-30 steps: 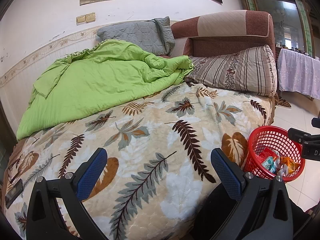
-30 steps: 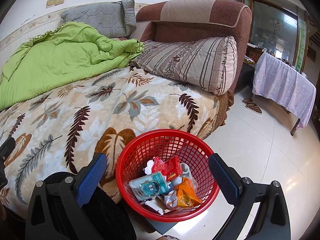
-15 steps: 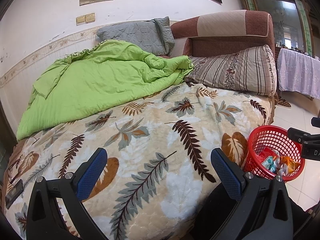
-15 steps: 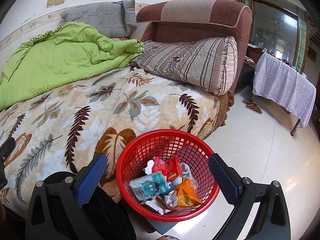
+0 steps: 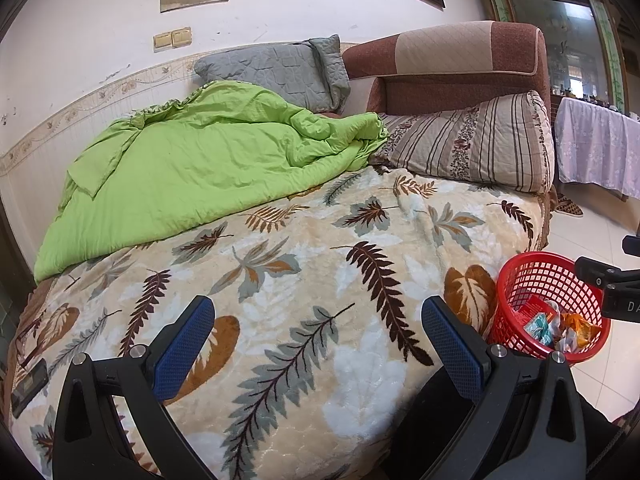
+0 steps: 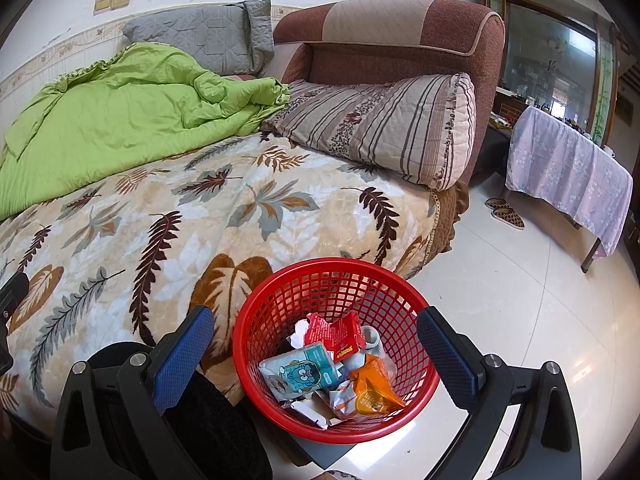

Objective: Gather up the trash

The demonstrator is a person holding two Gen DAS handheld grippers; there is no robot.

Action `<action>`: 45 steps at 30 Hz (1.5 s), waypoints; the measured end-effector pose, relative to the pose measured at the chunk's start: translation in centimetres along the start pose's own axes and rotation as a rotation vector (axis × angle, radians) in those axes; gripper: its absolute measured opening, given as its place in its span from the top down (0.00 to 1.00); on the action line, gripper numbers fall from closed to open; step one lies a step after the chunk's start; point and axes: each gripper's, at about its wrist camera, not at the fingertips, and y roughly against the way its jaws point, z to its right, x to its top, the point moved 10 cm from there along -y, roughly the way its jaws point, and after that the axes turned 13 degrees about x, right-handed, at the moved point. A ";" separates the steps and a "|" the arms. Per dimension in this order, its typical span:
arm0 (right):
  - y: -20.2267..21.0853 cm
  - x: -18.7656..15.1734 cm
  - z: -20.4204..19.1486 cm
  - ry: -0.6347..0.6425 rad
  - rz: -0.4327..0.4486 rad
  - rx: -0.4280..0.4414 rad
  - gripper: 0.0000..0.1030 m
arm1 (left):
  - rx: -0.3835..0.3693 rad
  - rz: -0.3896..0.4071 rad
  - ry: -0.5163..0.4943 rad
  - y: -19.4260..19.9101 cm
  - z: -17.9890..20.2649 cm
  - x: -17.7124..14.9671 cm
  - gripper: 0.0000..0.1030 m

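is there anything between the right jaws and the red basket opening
Nothing visible. The right gripper is open and empty, with the red basket directly ahead of it between the jaws. Its open top is uncovered, with wrappers already lying inside.

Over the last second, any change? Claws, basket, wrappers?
No visible change. Both views match the earlier frames: the left claw hangs open and empty over the leaf-print blanket, the right claw open and empty over the red basket, with the wrappers lying inside it as before.
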 end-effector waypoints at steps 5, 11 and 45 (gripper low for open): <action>0.0 0.0 0.0 -0.001 0.000 0.001 0.01 | -0.002 0.001 0.001 0.0 0.0 0.1 0.00; -0.1 0.0 -0.1 0.002 0.000 -0.001 0.01 | -0.002 0.001 0.001 0.0 0.0 0.1 0.00; -19.5 4.0 -27.4 0.313 -0.257 0.337 0.00 | 0.318 -0.640 0.420 -15.9 -22.3 -14.0 0.00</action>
